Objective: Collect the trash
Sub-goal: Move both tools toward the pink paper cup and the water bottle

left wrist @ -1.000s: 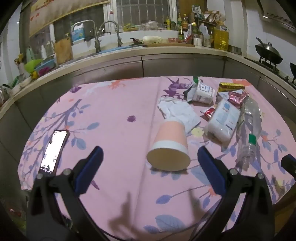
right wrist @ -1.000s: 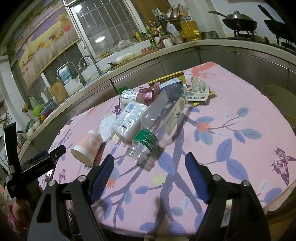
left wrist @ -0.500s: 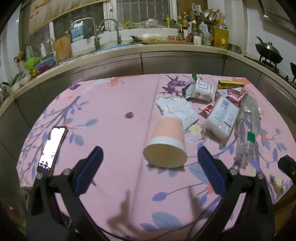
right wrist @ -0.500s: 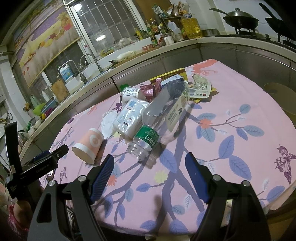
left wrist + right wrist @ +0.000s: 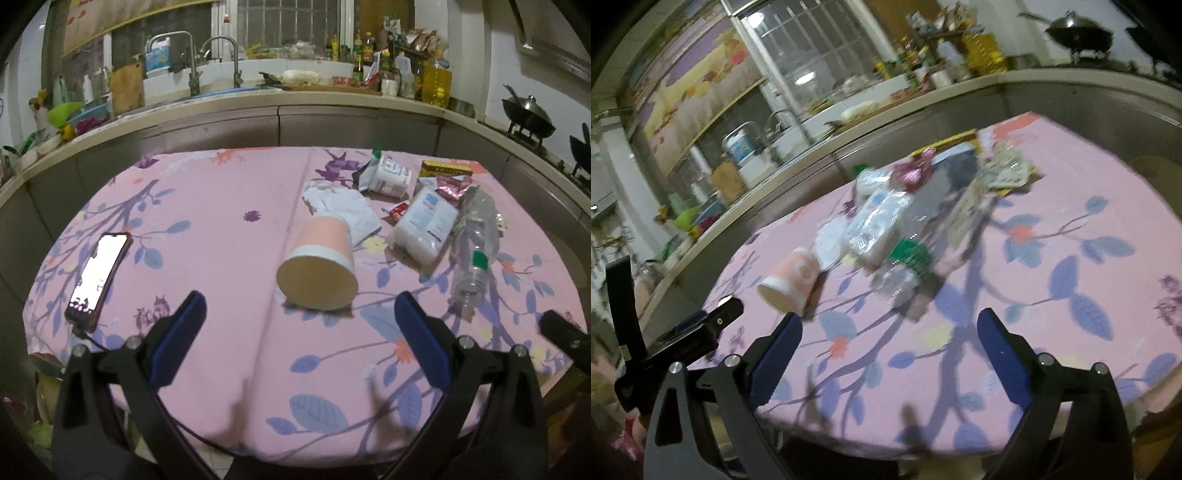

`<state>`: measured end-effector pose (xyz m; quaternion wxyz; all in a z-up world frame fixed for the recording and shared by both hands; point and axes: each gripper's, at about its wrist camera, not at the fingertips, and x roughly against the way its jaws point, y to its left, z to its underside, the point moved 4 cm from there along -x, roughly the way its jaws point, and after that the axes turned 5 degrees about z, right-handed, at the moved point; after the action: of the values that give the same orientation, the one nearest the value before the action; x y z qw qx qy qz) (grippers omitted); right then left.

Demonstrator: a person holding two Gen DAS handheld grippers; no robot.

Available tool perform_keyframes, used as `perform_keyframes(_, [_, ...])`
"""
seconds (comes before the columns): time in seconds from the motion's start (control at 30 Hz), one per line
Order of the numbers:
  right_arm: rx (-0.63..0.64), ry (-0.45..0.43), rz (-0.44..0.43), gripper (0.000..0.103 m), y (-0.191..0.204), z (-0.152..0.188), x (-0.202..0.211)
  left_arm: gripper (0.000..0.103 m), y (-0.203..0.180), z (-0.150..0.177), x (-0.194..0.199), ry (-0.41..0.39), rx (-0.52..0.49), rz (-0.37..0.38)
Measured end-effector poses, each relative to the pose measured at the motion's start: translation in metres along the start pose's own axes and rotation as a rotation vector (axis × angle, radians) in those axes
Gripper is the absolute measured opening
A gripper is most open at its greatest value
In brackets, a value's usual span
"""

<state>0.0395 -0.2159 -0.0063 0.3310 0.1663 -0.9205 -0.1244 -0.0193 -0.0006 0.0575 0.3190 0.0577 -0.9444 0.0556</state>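
A pink paper cup (image 5: 319, 267) lies on its side on the pink flowered tablecloth (image 5: 207, 206), mouth toward me, just beyond my open, empty left gripper (image 5: 297, 306). Behind it lie crumpled white paper (image 5: 341, 206), a white plastic packet (image 5: 424, 223), a clear plastic bottle with a green label (image 5: 474, 243), a white tub (image 5: 391, 177) and wrappers. In the blurred right wrist view the cup (image 5: 788, 282) and bottle (image 5: 908, 258) lie ahead of my open, empty right gripper (image 5: 890, 328). The left gripper (image 5: 698, 328) shows at its left.
A lit phone (image 5: 99, 273) with a cable lies near the table's left edge. A yellow box (image 5: 447, 169) sits at the far right. The steel kitchen counter (image 5: 280, 110) with sink, bottles and a wok curves behind the table.
My left gripper has pulled back a little from the cup. My right gripper has tilted and swung, blurring its view. Both stay open; nothing on the table has moved.
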Motion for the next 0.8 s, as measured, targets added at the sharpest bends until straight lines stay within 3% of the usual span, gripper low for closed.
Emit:
perform_keyframes(0.17, [0.015, -0.005, -0.031, 0.092, 0.014, 0.002, -0.003, 0.098, -0.006, 0.006, 0.006, -0.002, -0.033, 0.062])
perform_keyframes(0.2, [0.009, 0.043, -0.015, 0.092, 0.012, 0.004, -0.005, 0.098, -0.007, 0.008, 0.003, 0.014, -0.036, 0.073])
perform_keyframes(0.3, [0.025, 0.058, 0.007, 0.092, 0.014, 0.005, -0.007, 0.098, -0.009, 0.01, -0.003, 0.045, -0.041, 0.106])
perform_keyframes(0.43, [0.015, 0.073, 0.056, 0.079, 0.005, 0.0, -0.009, 0.098, 0.001, -0.002, -0.01, 0.02, -0.034, 0.145])
perform_keyframes(0.5, [0.012, 0.081, 0.076, 0.07, 0.0, -0.002, -0.012, 0.098, 0.016, -0.01, -0.016, -0.01, -0.049, 0.099])
perform_keyframes(0.63, [-0.016, 0.132, 0.065, 0.049, -0.011, -0.008, -0.027, 0.079, 0.038, -0.012, -0.036, 0.002, -0.124, 0.051])
perform_keyframes(0.8, [-0.162, 0.218, -0.011, 0.044, -0.026, -0.018, -0.053, 0.067, 0.048, -0.009, -0.069, 0.081, -0.134, 0.108])
